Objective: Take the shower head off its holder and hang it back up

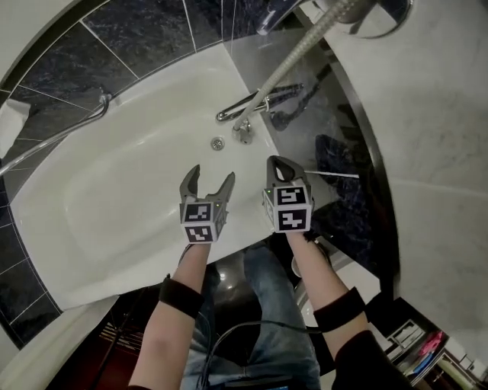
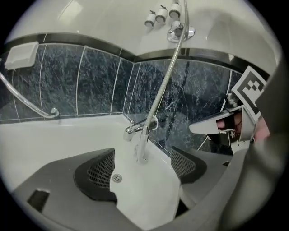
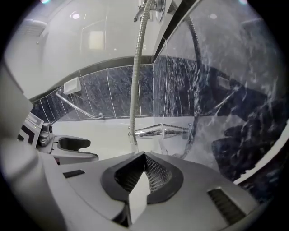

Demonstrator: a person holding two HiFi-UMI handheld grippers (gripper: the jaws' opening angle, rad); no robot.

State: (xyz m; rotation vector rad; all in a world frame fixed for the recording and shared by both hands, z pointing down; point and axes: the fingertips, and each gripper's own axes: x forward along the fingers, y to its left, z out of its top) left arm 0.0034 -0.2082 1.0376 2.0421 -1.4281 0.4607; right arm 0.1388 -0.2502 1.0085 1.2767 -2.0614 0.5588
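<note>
A ribbed metal shower hose rises from the chrome tub faucet to the shower head, which is cut off by the top edge. In the left gripper view the hose ends at a chrome holder high on the wall. My left gripper hangs over the white bathtub, open, nothing between its fingers. Beside it my right gripper is shut and empty, its tips meeting. Both are well below the shower head.
A chrome grab rail runs along the dark tiled wall at left. A glass screen stands right of the faucet. The drain lies just before the faucet. The person's legs and a cable show at the bottom.
</note>
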